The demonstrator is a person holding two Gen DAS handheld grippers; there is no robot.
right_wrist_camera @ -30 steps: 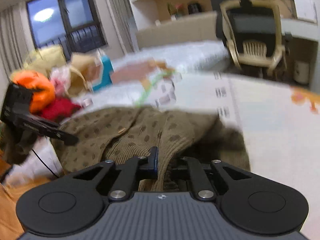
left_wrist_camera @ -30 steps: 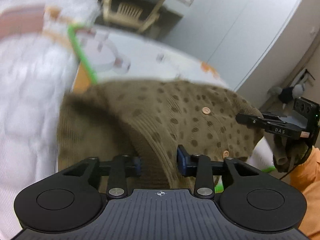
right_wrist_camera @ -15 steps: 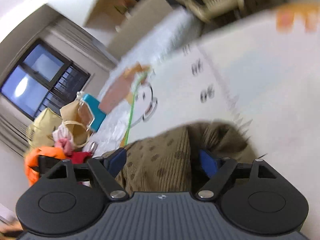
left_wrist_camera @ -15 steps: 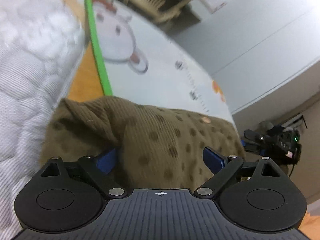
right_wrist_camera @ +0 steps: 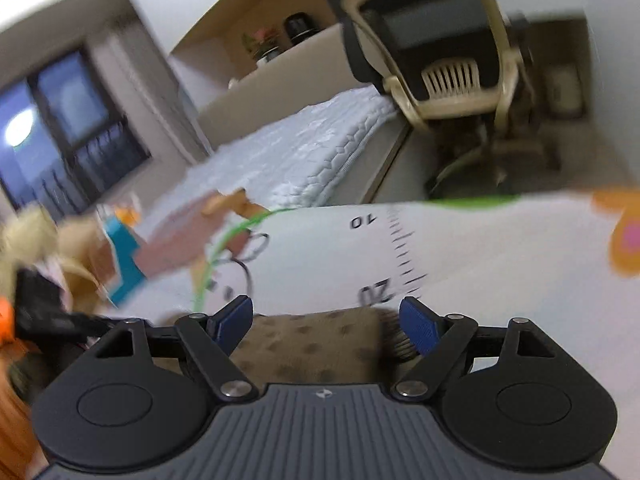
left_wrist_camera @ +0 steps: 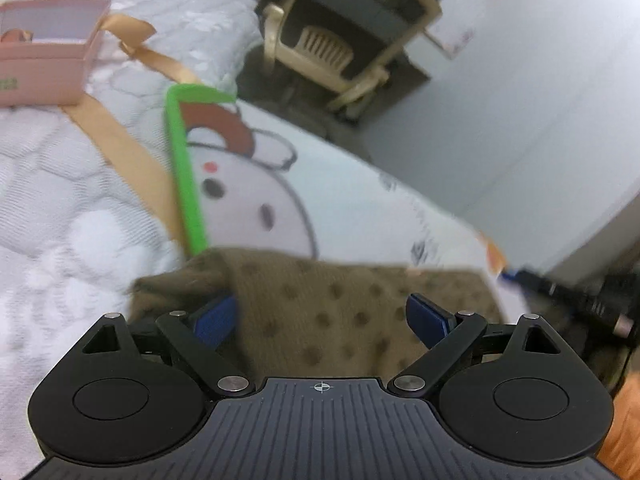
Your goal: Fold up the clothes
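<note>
1 cardigan, 2 tools, 1 mat, 1 chair

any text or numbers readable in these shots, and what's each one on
"10" on the white play mat, beside its printed ruler ticks.
"20" on the same mat, further down the ruler.
Green lettering on the pink box: too blurred to read.
Small dark marks on the mat in the left wrist view: too blurred to read.
No readable text on the spotted brown garment or either gripper.
</note>
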